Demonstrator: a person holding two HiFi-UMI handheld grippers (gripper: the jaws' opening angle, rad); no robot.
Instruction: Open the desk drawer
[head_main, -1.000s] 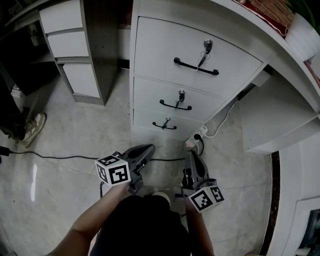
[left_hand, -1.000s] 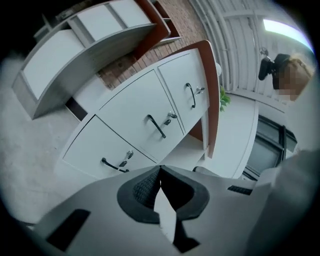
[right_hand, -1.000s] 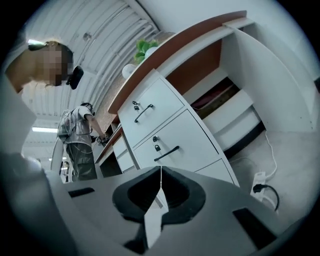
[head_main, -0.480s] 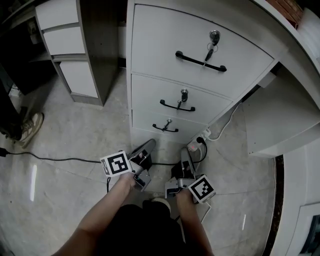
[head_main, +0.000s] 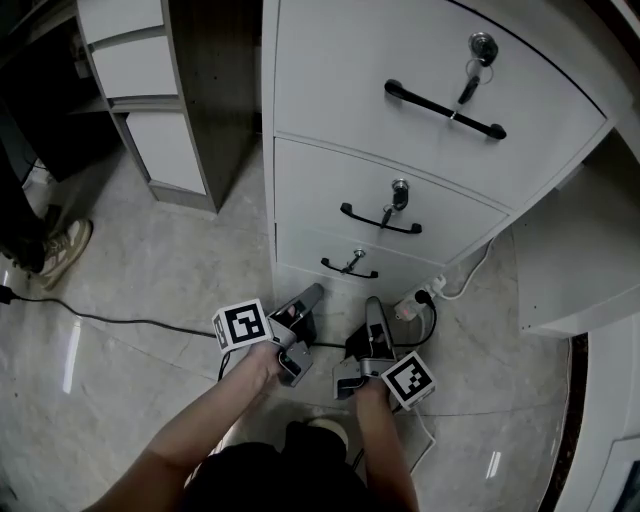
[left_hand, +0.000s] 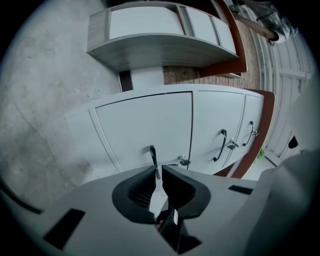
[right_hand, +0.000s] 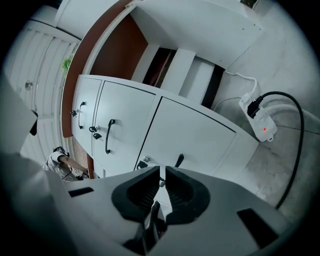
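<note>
**Both tools low before the bottom drawer, no grasp yet**

Left tool and right tool: jaws all but clenched, having just parted by a sliver. Nothing is between them in either gripper view. Both point level at the white drawer pedestal, near its foot but not touching.

The bottom drawer is closed and flush. Its black bar handle lines up beyond the left tool's jaws. A key sits in the lock just above mid-bar.

Judgement: the handle looks thin, rigid and smooth, so grip the bar beside the key. The jaws must widen first. The drawer should slide straight out, but would resist if locked or loaded.

A power strip lies on the floor beside the right tool.
</note>
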